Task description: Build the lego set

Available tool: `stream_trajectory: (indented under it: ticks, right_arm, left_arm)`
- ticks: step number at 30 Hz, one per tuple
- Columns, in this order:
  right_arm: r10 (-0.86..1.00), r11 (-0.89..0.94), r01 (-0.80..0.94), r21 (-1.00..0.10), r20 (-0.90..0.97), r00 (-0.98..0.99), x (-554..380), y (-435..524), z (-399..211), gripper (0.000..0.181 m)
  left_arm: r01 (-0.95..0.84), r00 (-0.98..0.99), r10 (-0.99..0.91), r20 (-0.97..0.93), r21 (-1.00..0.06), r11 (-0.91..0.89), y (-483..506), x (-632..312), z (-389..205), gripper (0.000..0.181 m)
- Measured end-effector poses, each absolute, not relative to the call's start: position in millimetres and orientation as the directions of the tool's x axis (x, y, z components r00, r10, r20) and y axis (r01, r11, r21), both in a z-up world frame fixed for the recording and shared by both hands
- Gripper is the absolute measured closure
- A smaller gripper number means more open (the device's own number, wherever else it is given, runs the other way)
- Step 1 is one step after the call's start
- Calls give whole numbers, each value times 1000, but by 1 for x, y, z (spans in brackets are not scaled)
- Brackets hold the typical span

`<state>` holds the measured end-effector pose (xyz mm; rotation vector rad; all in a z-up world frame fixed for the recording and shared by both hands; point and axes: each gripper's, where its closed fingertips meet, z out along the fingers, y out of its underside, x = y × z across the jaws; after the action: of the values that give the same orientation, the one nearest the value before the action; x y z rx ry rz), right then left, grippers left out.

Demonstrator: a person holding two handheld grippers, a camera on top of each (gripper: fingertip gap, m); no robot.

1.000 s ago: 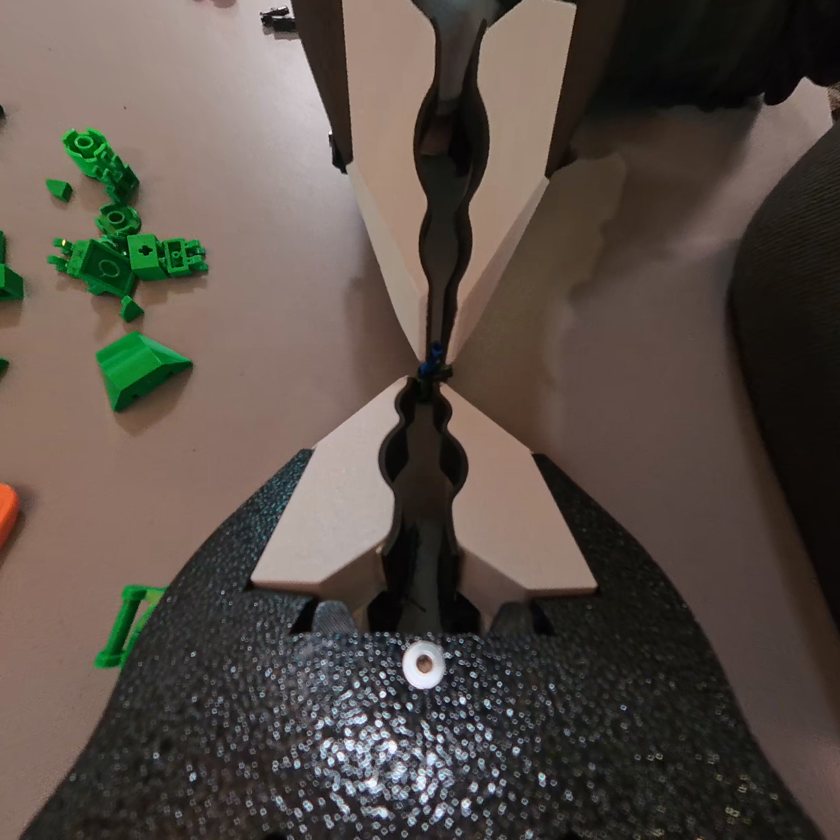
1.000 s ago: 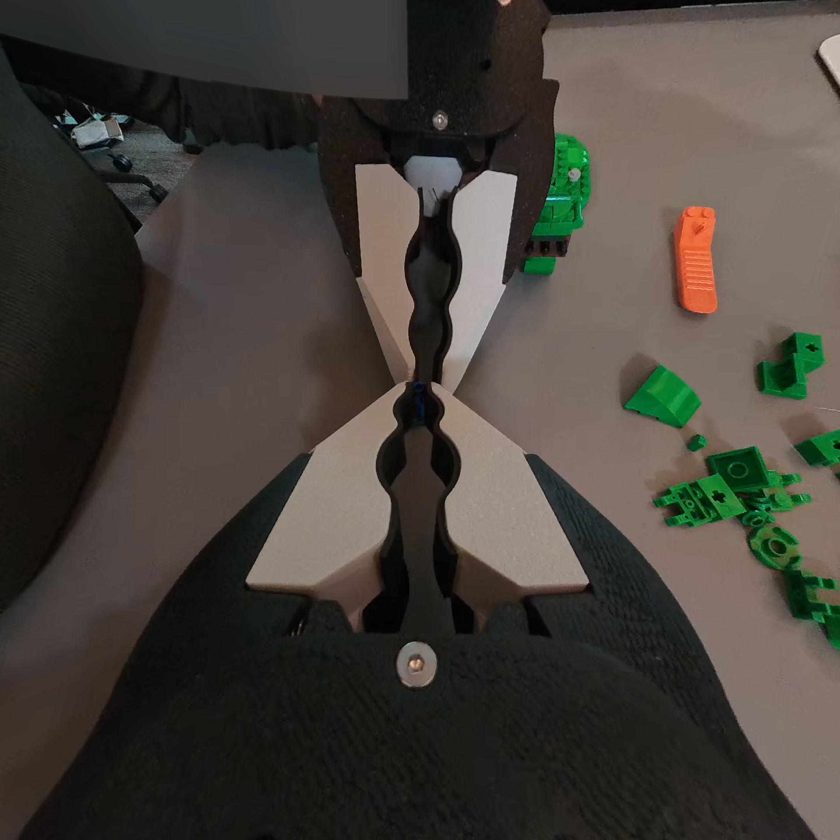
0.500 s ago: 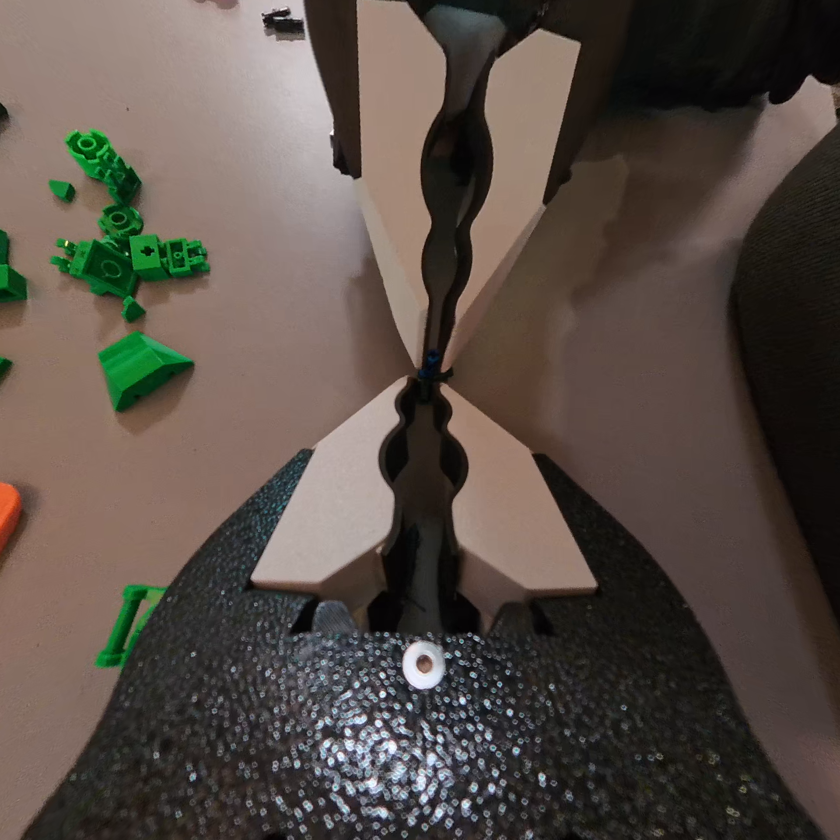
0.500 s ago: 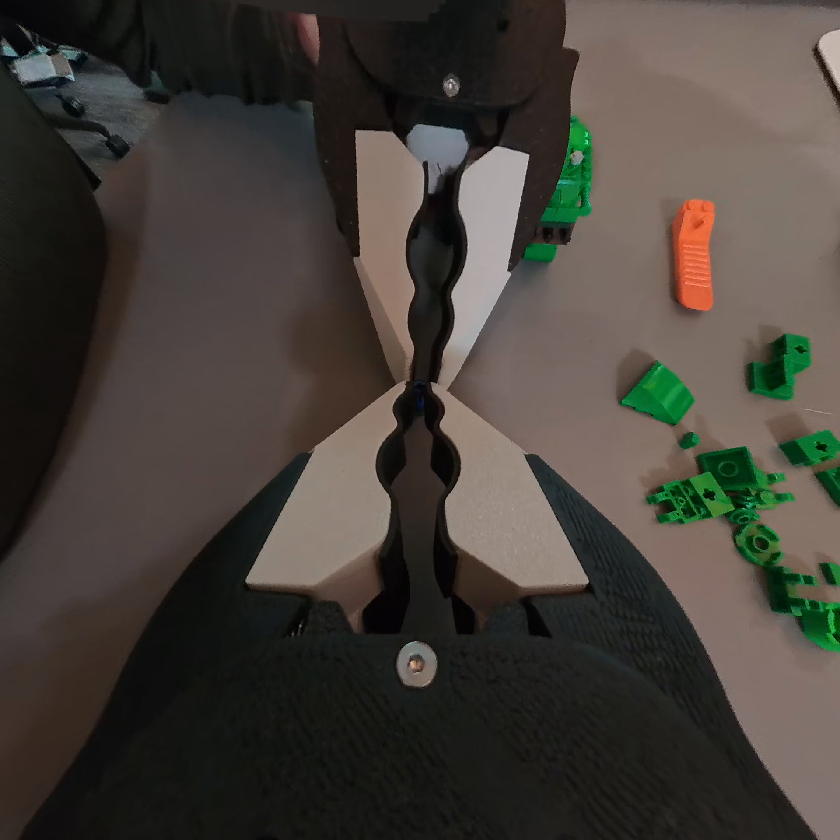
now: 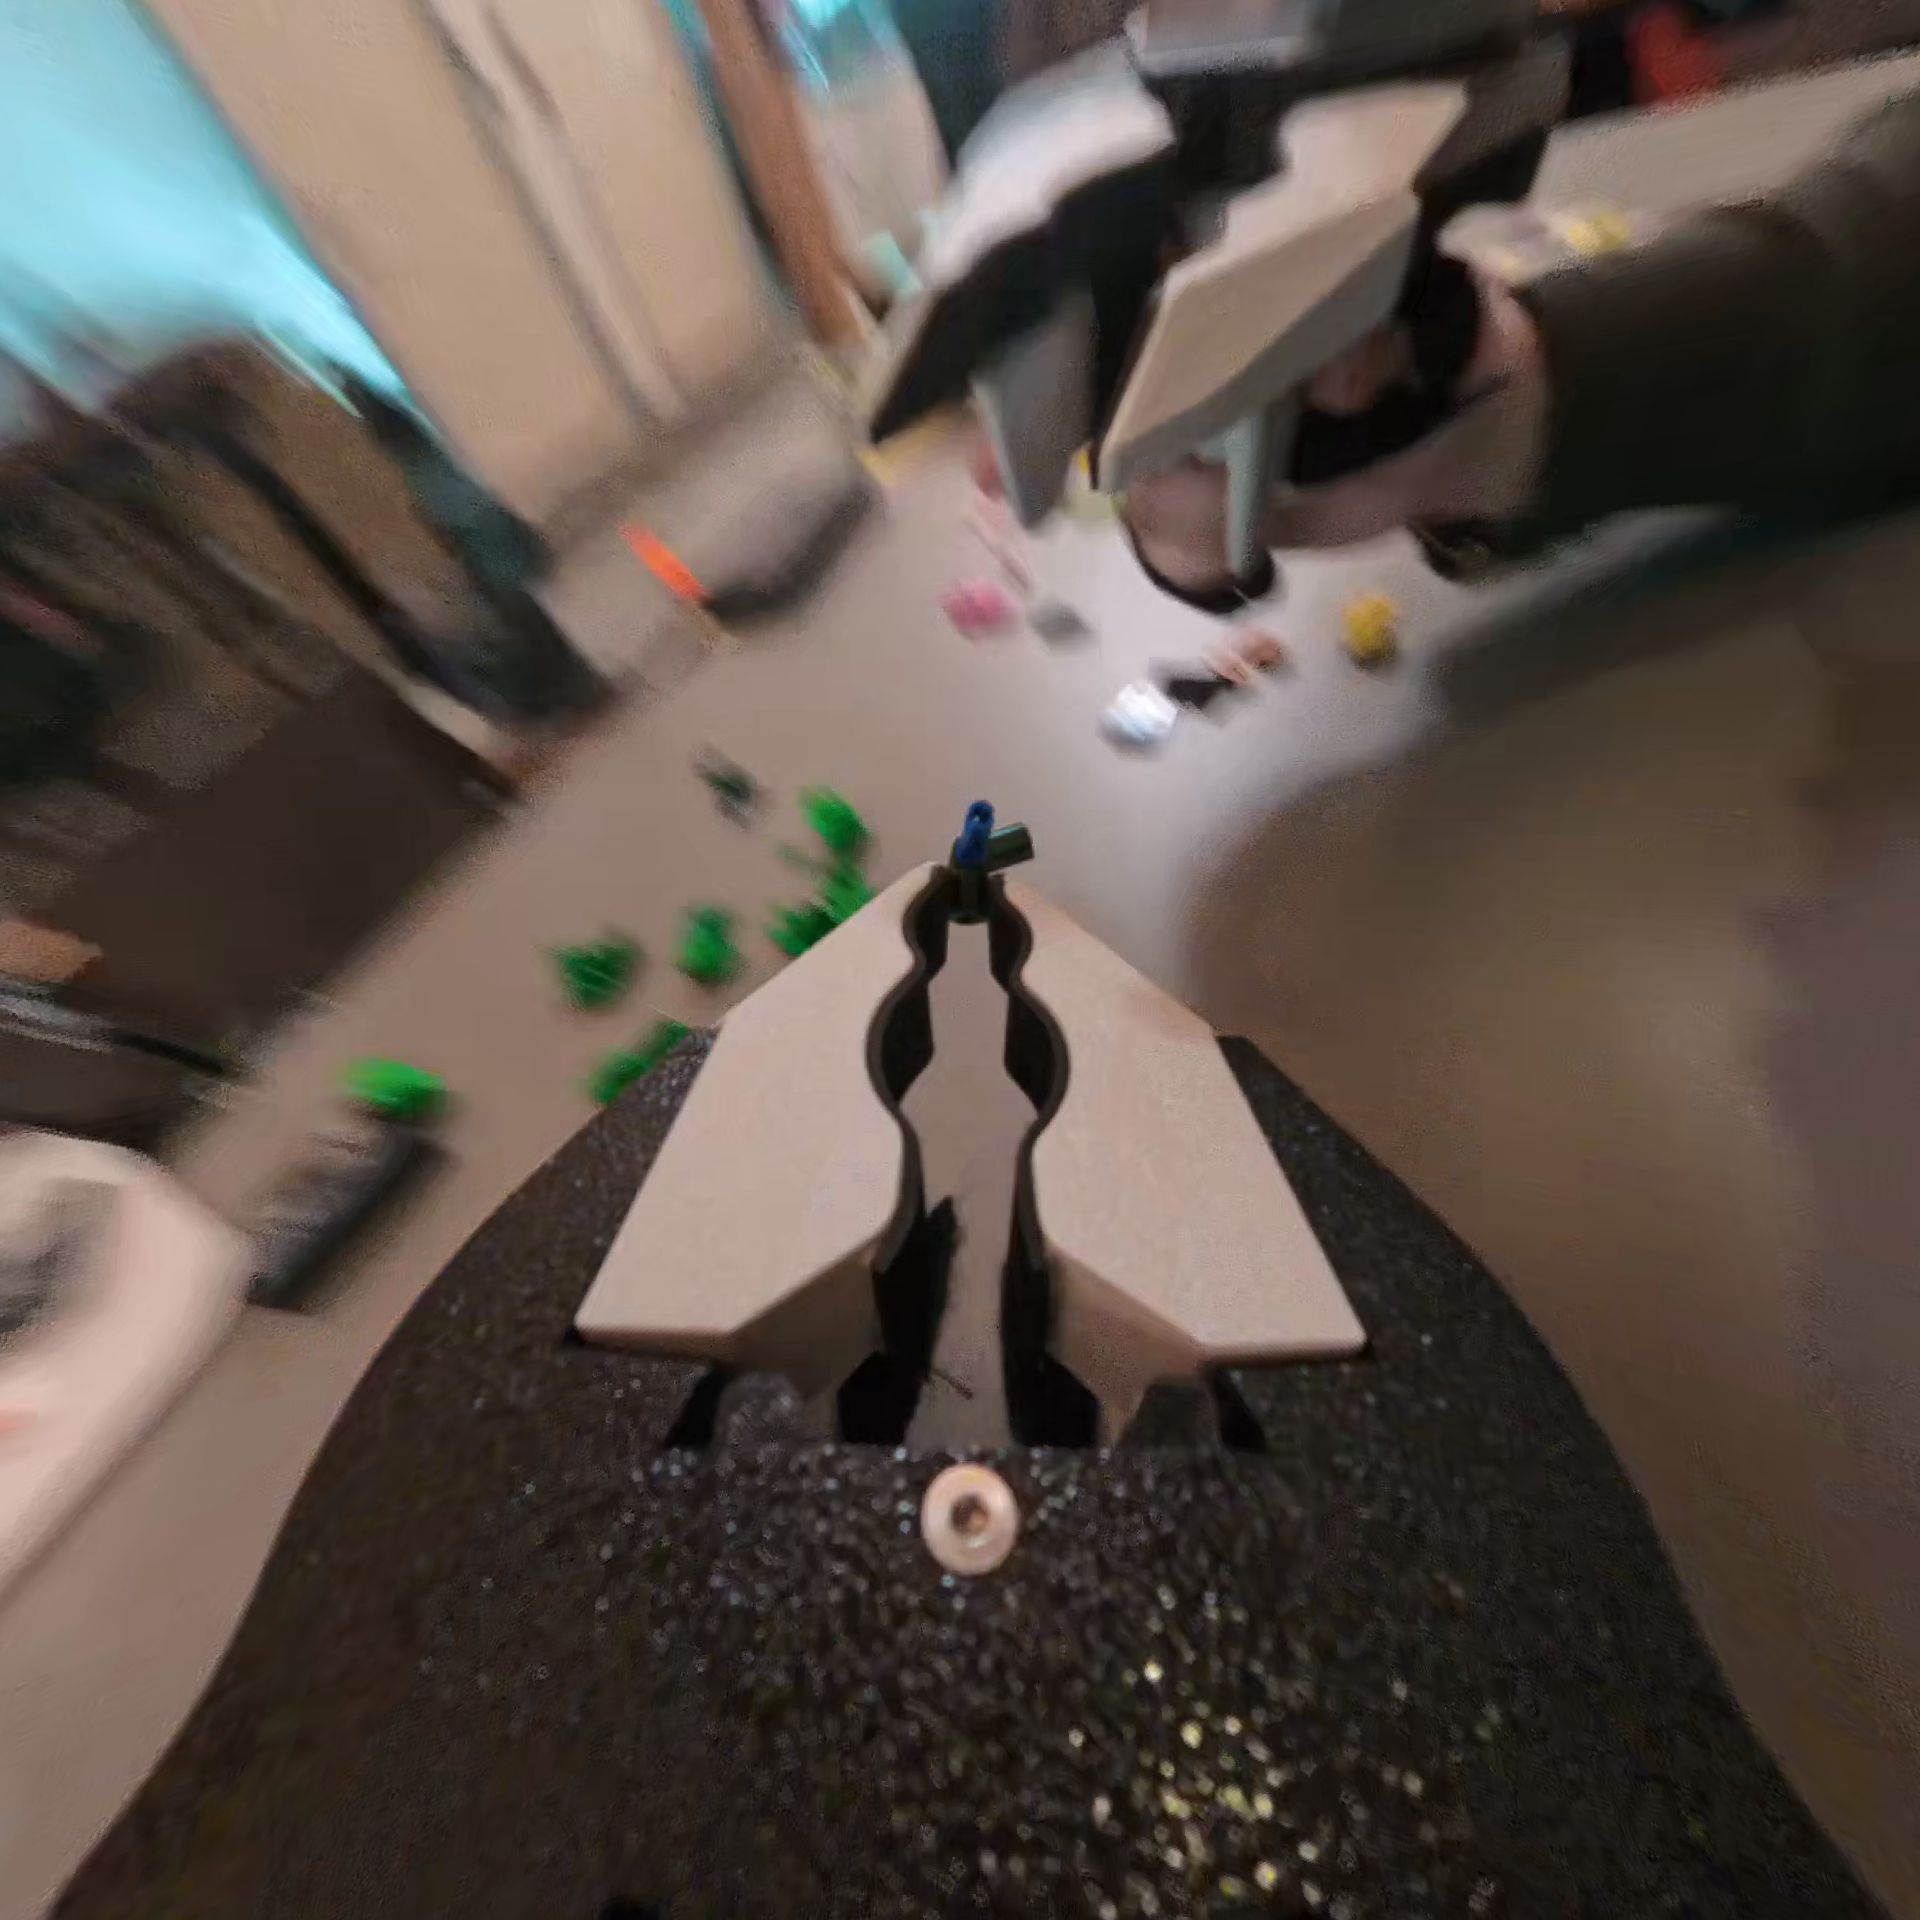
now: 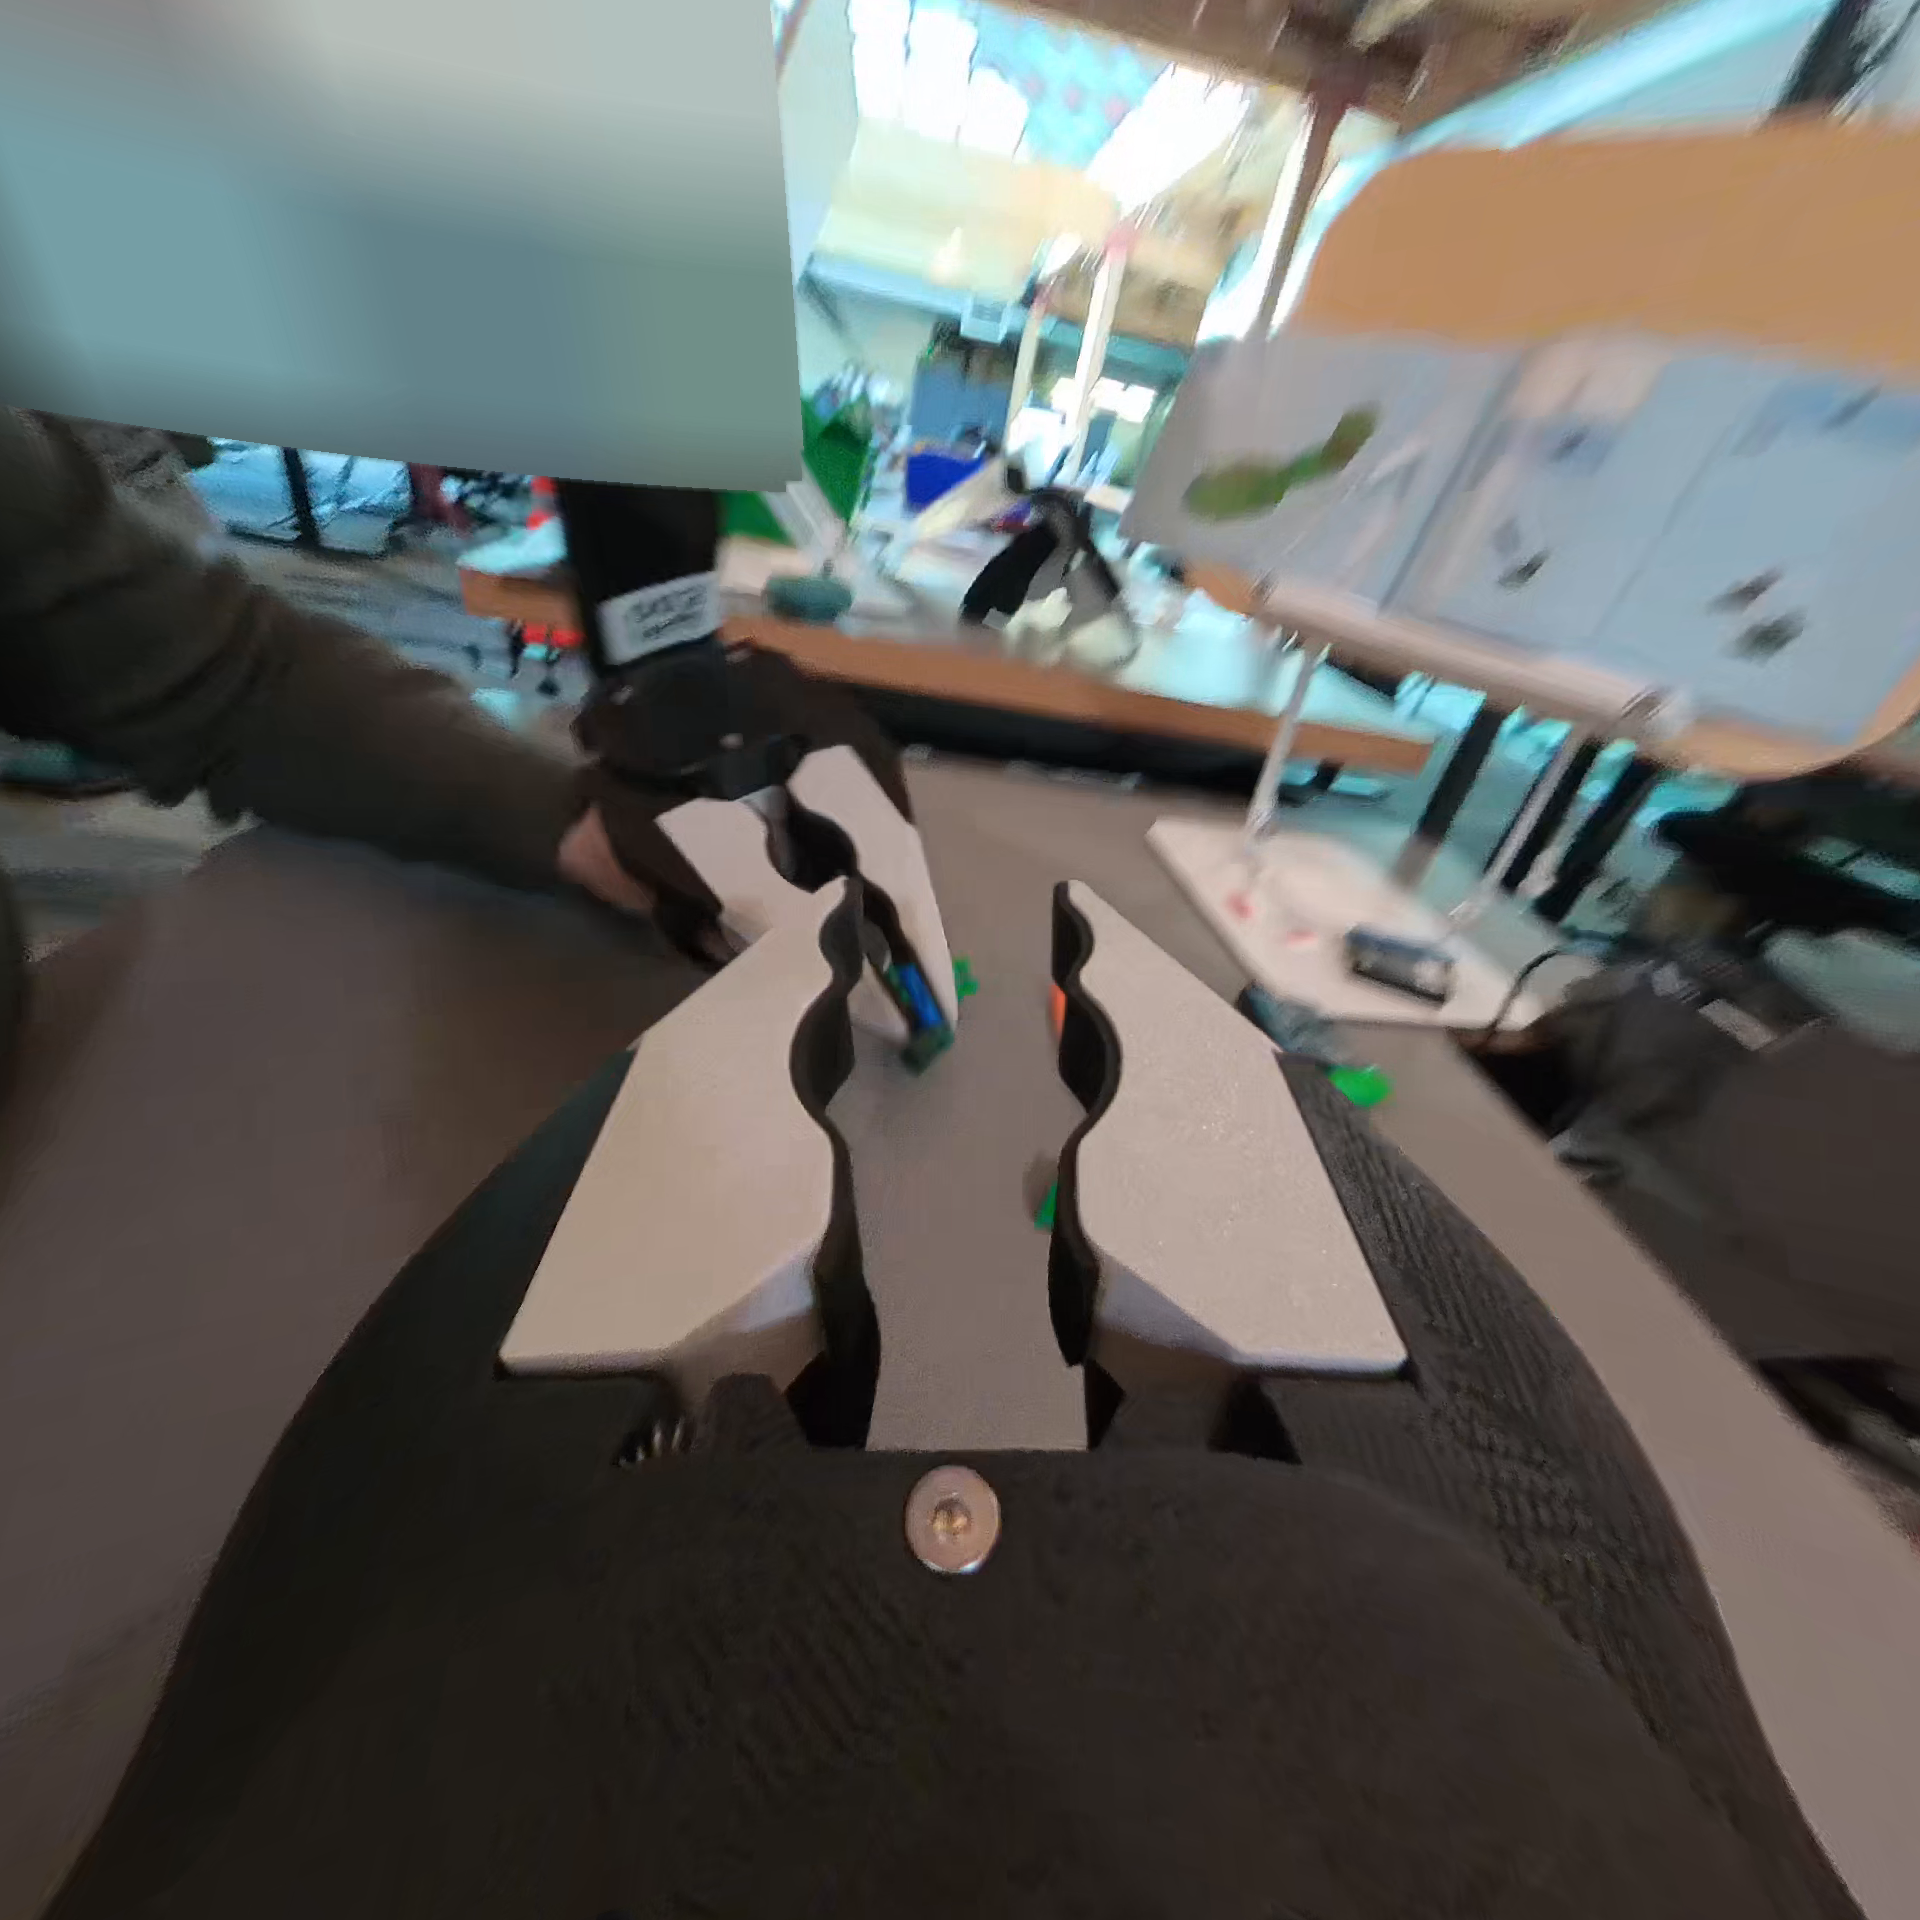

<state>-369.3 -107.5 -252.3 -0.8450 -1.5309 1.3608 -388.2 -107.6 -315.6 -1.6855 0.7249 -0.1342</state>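
While left gripper (image 5: pixel 968 883) pinches a blue pin (image 5: pixel 977 831), right gripper (image 6: pixel 956 914) gapes over grey table (image 6: pixel 312 1039).

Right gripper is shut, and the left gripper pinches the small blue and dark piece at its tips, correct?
Not quite. The right gripper is open, its fingers spread with nothing between them, as the right wrist view shows. The left gripper does pinch the small blue and dark piece at its tips.

A pale-fingered left gripper (image 5: pixel 971 891) on a black speckled body pinches a tiny blue-and-dark lego pin piece (image 5: pixel 985 840) at its tips, above a brown table (image 5: pixel 1455 1039). Blurred loose green lego pieces (image 5: pixel 707 945) lie scattered to the left. The right gripper (image 5: pixel 1143 416), its fingers parted, hangs upper right, well apart.
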Motion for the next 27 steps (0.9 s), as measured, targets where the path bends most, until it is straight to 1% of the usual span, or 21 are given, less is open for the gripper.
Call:
stream_trajectory:
  ticks: [1, 2, 4, 6, 8, 10, 13, 15, 18, 19, 21, 23, 25, 27]
  right_arm:
    - [918, 177, -107, -978, 204, -339, -366, -106, -239, 146]
    - [916, 192, -114, -975, 220, -334, -364, -108, -232, 146]
    - [917, 214, -60, -975, 222, -332, -364, -114, -228, 143]
    - [924, 228, 5, -974, 214, -318, -365, -120, -232, 148]
    - [930, 211, 48, -976, 186, -318, -361, -129, -237, 150]
    - [937, 187, 49, -981, 163, -309, -349, -137, -236, 151]
    - [956, 197, 35, -980, 184, -228, -322, -136, -234, 150]
    - [968, 236, 43, -971, 231, -96, -297, -118, -232, 149]
    - [933, 279, 142, -950, 303, 195, -245, -65, -230, 151]
    - [903, 263, 192, -946, 312, 297, -225, -43, -230, 153]
    - [868, 184, 296, -937, 296, 399, -192, -9, -239, 156]
    - [873, 67, 388, -919, 242, 423, -173, 14, -256, 157]
    - [896, -33, 443, -896, 169, 410, -168, 23, -268, 154]
    - [897, -40, 428, -903, 157, 414, -169, 26, -265, 154]
  left_arm:
    - [-424, 809, -417, -415, -902, 76, -108, -394, -290, 176]
    - [-470, 799, -325, -506, -863, 186, -113, -395, -272, 177]
    - [-549, 763, -210, -611, -785, 289, -122, -388, -256, 176]
    - [-590, 734, -143, -664, -728, 349, -129, -376, -249, 177]
    - [-617, 715, -102, -692, -693, 373, -133, -366, -245, 177]
    - [-613, 719, -106, -687, -698, 370, -135, -357, -246, 177]
    - [-627, 701, -109, -705, -682, 377, -138, -339, -250, 177]
    - [-631, 686, -137, -714, -679, 376, -140, -320, -256, 176]
    - [-643, 651, -194, -734, -668, 374, -138, -286, -271, 176]
    - [-658, 631, -200, -749, -654, 374, -136, -277, -276, 176]
    - [-662, 621, -215, -754, -651, 371, -130, -260, -281, 176]
    - [-641, 643, -233, -730, -679, 357, -120, -249, -283, 176]
    - [-622, 671, -237, -702, -708, 336, -107, -242, -284, 176]
    - [-616, 689, -227, -689, -721, 317, -96, -239, -284, 176]
